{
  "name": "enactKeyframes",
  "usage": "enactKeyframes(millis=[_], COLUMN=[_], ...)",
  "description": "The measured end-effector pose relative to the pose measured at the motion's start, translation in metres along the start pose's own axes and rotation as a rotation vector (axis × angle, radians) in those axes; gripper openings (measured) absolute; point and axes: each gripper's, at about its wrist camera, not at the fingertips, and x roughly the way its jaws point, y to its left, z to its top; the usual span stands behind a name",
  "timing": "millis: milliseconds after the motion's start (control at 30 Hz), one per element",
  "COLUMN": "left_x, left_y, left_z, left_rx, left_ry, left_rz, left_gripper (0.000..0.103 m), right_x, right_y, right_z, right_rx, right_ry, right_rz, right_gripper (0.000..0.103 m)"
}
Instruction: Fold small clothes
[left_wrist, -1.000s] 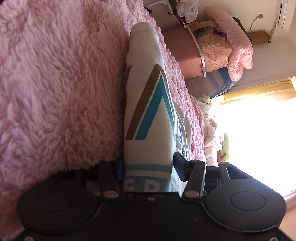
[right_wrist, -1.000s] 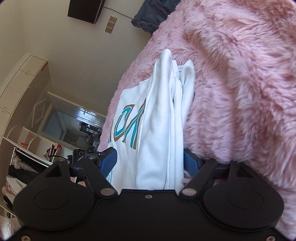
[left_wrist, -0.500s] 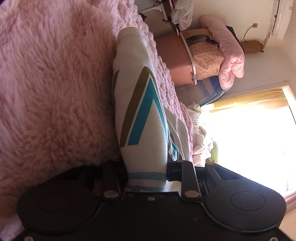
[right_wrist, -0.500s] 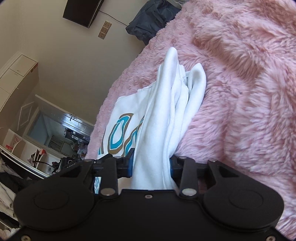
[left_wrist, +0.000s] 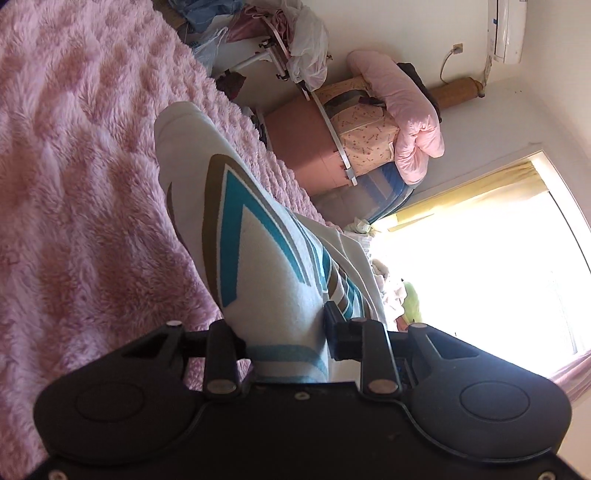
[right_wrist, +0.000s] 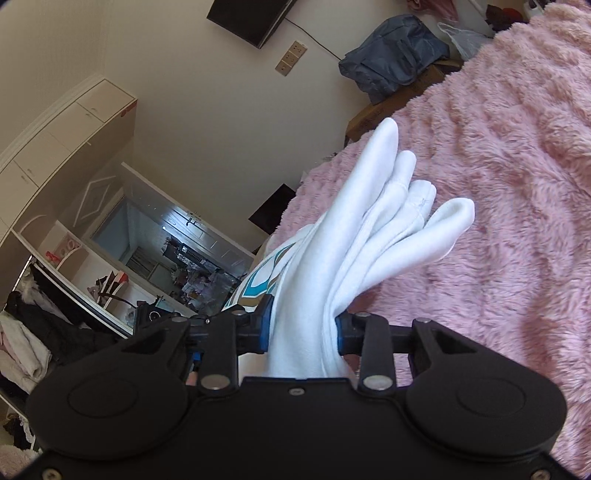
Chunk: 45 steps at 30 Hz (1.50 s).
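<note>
Item: white sweatshirt (left_wrist: 273, 295), folded in layers, teal-and-brown lettering on front; centre of both views, above pink shaggy bed cover (left_wrist: 81, 206). Left claw (left_wrist: 284, 332) clamped on printed edge; right claw (right_wrist: 303, 328) clamped on bunched plain white folds.

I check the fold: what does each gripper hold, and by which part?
Both hold the white garment. The left gripper pinches a printed edge; the right gripper pinches a bunch of plain white folds.

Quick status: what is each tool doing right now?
Left tool: shut on the white printed garment.
Right tool: shut on the same garment's bunched white folds.
</note>
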Motion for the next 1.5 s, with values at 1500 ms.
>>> enactKeyframes(millis=[1500], left_x=[-0.103], left_y=[0.054], left_z=[-0.054], left_rx=[0.237], left_ry=[-0.16], left_rz=[0.314], left_gripper=[0.042], right_x=[0.07], right_y=[0.033], right_z=[-0.092], right_rx=[-0.35], right_ry=[-0.019], right_rz=[-0.256], right_gripper=[0.043])
